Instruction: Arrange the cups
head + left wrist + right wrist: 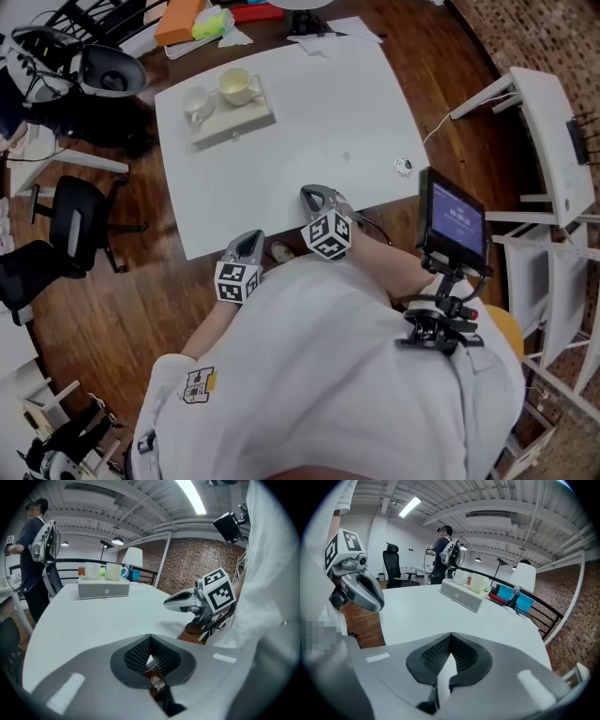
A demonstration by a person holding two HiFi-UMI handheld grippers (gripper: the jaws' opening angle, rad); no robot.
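Cups: a white cup (197, 103) and a cream cup (237, 86) stand side by side on top of a flat grey box (239, 122).
Box: it sits toward the far left corner of the white table (319, 112), well apart from both grippers.
Left gripper (247, 242): held at the near table edge, tongs pressed together with nothing between them.
Right gripper (315, 195): just beside the left one and a little further over the tabletop, tongs likewise pressed tight and empty.
Small screen (455, 217): mounted in front of the person holding the grippers.
Small round object (403, 166): lies near the table's right edge, too small to identify.
Office chair (75, 220): black, on the wooden floor left of the table.
Bystander (443, 550): stands beyond the table wearing a backpack.
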